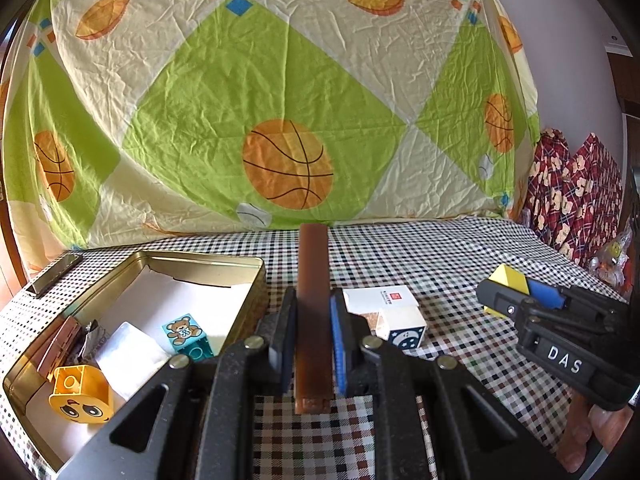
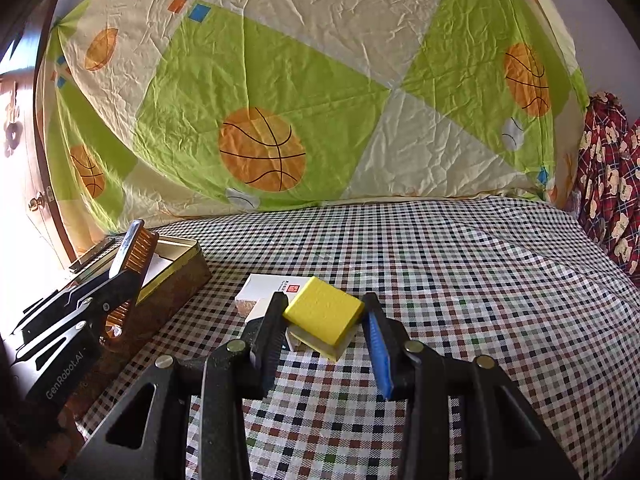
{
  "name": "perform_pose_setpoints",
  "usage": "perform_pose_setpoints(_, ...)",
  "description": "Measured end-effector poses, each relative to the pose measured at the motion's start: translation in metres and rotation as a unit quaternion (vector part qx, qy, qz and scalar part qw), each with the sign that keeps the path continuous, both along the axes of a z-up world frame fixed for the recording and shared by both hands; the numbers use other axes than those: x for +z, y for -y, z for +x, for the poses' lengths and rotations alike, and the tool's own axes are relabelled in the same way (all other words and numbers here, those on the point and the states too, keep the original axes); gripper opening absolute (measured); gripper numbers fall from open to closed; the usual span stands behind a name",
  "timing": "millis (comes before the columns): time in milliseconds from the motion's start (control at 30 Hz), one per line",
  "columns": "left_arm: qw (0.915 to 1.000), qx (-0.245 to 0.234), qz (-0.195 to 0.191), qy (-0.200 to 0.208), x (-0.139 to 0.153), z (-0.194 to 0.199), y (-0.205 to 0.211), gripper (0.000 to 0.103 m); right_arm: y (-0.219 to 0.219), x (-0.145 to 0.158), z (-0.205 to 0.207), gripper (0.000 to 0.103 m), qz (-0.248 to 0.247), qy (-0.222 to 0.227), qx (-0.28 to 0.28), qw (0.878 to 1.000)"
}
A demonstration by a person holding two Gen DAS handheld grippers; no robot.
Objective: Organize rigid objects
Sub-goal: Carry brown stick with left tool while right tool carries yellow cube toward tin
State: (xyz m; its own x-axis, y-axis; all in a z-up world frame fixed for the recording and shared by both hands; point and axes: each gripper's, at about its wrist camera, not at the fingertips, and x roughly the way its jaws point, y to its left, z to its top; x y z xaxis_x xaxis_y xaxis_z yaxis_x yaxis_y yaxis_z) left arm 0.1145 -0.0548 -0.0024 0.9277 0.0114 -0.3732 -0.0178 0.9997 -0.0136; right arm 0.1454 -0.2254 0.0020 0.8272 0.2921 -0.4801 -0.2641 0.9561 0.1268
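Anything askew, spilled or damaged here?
Nothing spilled or broken. The yellow block sits skewed, corner-on, in the right claw. The left claw grips a brown comb upright beside the gold tin.

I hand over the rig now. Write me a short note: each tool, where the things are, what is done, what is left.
Left tool: shut on the brown ridged bar, beside the gold metal tin.
Right tool: shut on the yellow foam block, above the table.
Done: teddy-bear cube and orange smiley block lie in the tin.
Left: both held pieces, the white card box, the white-and-navy cube.
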Motion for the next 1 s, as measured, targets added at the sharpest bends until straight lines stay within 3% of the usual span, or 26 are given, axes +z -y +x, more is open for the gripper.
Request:
perform_pose_setpoints(467,0.9995,0.015,-0.002,0.029,0.005,-0.015,-0.004,0.014,-0.002,0.009,-0.018,0.04,-0.004,0.051,-0.005,0.999)
perform_pose_setpoints(1000,0.999,0.023,-0.006,0.038,0.007,-0.023,-0.011,0.014,-0.002,0.013,-0.024,0.04,0.0,0.064,0.003,0.998)
